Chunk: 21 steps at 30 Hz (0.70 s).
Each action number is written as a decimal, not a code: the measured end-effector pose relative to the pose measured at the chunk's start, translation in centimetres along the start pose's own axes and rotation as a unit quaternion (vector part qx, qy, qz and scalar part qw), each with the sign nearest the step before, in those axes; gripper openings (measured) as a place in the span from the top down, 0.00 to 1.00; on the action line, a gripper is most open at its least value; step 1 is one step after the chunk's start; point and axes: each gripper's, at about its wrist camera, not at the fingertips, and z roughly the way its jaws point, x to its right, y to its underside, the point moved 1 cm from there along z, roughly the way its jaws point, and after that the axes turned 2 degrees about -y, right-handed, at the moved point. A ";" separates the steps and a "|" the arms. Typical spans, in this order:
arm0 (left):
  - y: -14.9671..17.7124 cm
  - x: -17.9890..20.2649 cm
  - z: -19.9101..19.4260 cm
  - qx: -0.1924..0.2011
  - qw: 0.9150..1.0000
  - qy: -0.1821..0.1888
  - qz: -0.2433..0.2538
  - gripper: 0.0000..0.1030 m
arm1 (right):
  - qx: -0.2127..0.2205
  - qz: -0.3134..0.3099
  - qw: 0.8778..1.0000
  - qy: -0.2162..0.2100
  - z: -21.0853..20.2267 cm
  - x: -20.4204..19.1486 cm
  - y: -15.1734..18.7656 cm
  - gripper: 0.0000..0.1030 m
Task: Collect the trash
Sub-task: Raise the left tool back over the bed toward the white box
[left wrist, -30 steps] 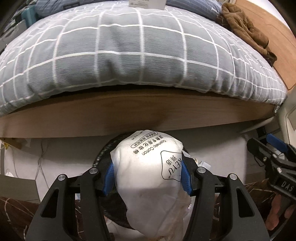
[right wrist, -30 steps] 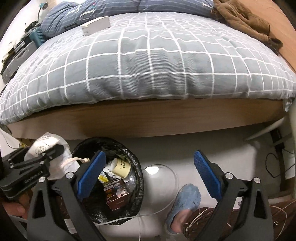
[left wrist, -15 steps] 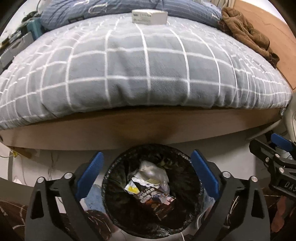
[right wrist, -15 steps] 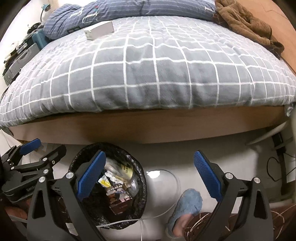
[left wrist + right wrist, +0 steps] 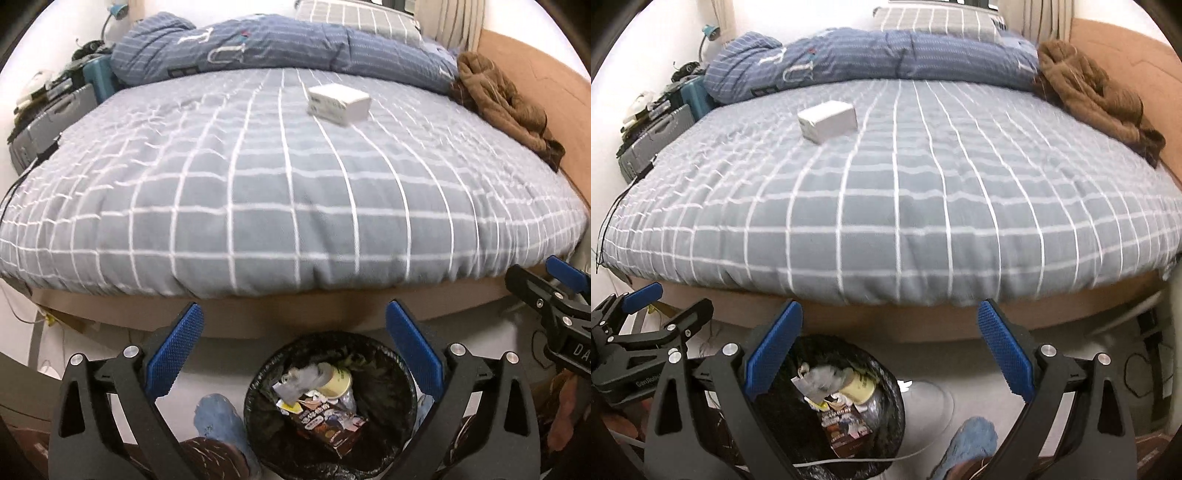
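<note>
A black-lined trash bin stands on the floor at the foot of the bed, with a cup, a dark snack box and a crumpled whitish bag on top of its contents. My left gripper hangs above the bin, open and empty. My right gripper is open and empty too, to the right of the bin. A white box lies on the checked grey quilt, far side; in the right wrist view the box sits left of centre. Each gripper shows at the edge of the other's view.
A wooden bed frame runs above the bin. A blue duvet and brown garment lie at the bed's far end. A person's foot in a blue slipper is beside the bin. A grey case stands left.
The left gripper opened and let go of the white cotton-pad bag, which now lies in the bin. Both grippers rose and tilted up, so more of the bed top shows.
</note>
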 end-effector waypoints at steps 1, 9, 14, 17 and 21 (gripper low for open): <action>-0.3 -0.1 -0.2 0.001 1.000 0.000 -0.001 0.06 | 0.006 -0.002 1.000 -0.002 -0.3 -0.2 -0.6 0.11; -3.2 -0.9 -1.6 0.027 1.000 -0.002 -0.014 0.06 | 0.030 -0.007 0.999 -0.010 -0.7 -1.0 -3.6 0.11; -5.0 -0.8 -1.5 0.035 0.999 -0.008 -0.012 0.06 | 0.042 -0.008 0.999 -0.013 -0.5 -1.0 -5.5 0.11; -6.4 -0.8 -1.0 0.039 0.999 -0.013 -0.008 0.06 | 0.046 -0.010 0.999 -0.011 0.0 -0.9 -6.7 0.11; -9.1 -0.9 0.1 0.043 0.999 -0.005 -0.011 0.06 | 0.044 -0.012 0.999 -0.007 1.6 -0.4 -8.8 0.11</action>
